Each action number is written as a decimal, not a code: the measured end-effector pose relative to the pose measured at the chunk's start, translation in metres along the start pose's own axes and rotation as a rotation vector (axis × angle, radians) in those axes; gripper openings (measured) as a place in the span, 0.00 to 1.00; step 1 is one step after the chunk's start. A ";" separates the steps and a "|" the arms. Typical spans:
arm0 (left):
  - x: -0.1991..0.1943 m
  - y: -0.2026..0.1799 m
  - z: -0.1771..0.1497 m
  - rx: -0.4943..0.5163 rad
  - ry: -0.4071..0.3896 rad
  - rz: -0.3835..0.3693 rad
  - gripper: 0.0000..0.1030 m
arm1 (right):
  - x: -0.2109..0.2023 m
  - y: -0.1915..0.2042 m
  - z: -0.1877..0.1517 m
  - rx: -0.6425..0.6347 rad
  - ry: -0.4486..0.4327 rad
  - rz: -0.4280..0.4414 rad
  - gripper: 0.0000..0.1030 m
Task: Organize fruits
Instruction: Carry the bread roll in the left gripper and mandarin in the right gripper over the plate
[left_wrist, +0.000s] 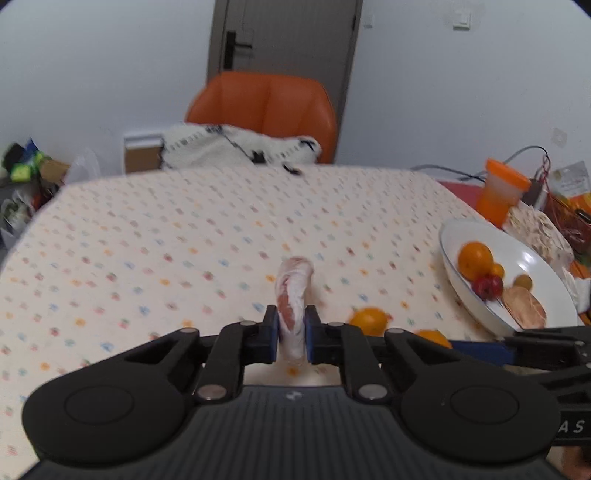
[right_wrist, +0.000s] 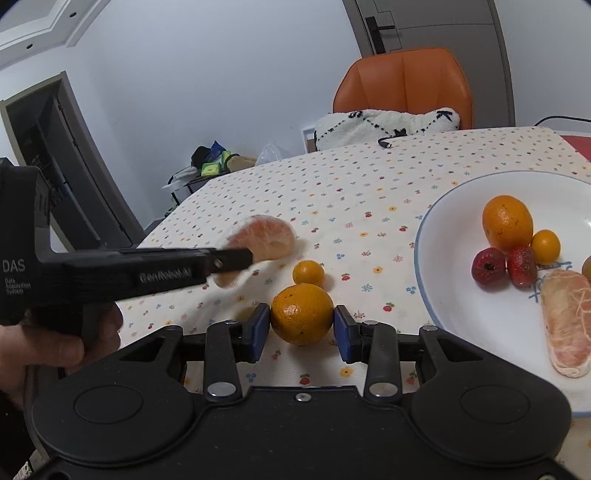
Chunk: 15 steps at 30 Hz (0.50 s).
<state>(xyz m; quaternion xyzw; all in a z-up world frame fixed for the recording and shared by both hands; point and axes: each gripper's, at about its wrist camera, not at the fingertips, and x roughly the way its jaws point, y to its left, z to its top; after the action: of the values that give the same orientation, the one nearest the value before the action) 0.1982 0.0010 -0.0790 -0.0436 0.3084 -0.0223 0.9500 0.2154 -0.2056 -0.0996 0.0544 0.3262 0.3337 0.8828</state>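
Pads of the left gripper are clamped on a wrapped pomelo segment, pinching it near one end so most of the piece sticks out past the fingertips, above the middle of the table. The right gripper stands wide, its blue pads either side of an orange with a small gap at each flank; nothing is gripped yet. Just beyond that orange sits a small yellow-orange fruit, close enough to be nudged. The white plate lies toward the table's right edge and already carries another orange, a small yellow fruit, two red fruits and a second wrapped segment.

The step in hand looks like a two-handed gathering of the remaining loose fruit onto the plate. To do it well, the right pads should probably meet the orange at its widest girth, closing evenly so it cannot squirt forward into its small neighbour. The left should carry its segment level, since the off-centre hold may let it droop, and release it low over a bare patch of the plate.
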 end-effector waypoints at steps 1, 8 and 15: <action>-0.002 0.001 0.002 -0.002 -0.008 0.009 0.12 | -0.001 0.000 0.000 -0.001 -0.003 0.001 0.35; -0.017 0.008 0.004 -0.039 -0.022 0.013 0.12 | -0.007 0.002 0.001 -0.004 -0.023 0.002 0.35; -0.027 0.005 0.007 -0.050 -0.037 -0.004 0.12 | -0.015 -0.001 0.003 0.009 -0.043 -0.010 0.35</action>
<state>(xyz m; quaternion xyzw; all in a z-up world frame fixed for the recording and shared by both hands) 0.1804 0.0079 -0.0583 -0.0681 0.2914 -0.0155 0.9540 0.2091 -0.2154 -0.0894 0.0637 0.3090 0.3266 0.8909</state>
